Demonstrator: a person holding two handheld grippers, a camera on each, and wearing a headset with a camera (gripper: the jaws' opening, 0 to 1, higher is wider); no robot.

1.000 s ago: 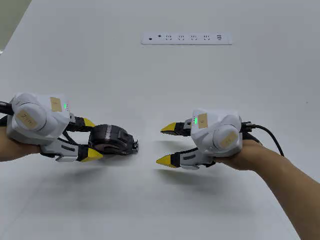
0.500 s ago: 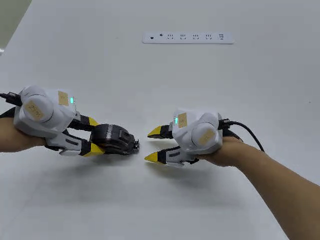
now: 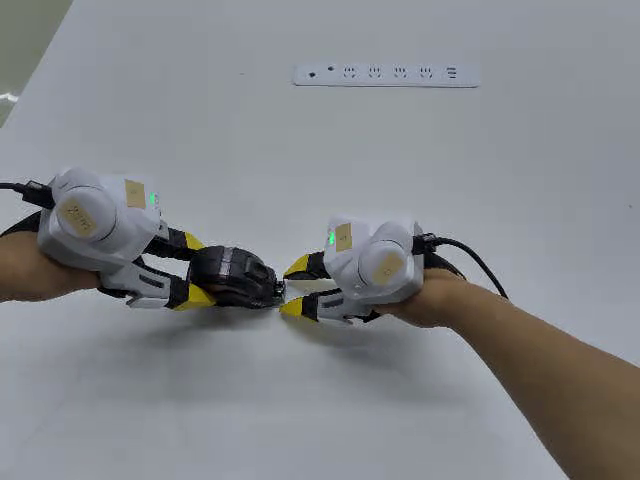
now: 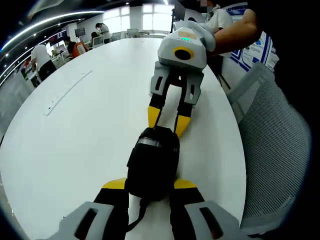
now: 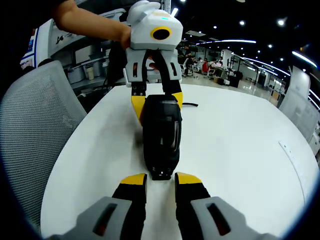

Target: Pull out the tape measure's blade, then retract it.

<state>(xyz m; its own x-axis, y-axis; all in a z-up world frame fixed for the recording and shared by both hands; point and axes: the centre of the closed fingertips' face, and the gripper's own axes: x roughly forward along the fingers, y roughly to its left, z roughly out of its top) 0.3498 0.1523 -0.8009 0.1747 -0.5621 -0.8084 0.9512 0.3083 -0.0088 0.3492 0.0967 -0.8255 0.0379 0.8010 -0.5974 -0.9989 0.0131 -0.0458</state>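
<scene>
I'm clamping the tape measure (image 3: 235, 277) on the table (image 3: 300, 170) in my left gripper (image 3: 197, 270). My right gripper (image 3: 294, 287) is standing open. Its own view is showing the yellow tips flanking the case's blade end, which the head view is blurring, and they're closer than a second ago. Beyond, a power strip (image 3: 386, 75) is lying.

wht table (image 3: 300, 150), mesh chair (image 4: 280, 150), ceiling lts (image 5: 281, 22)

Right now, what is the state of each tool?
The left tool is shut on the tape.
The right tool is open, tips at the tape's front end.
</scene>
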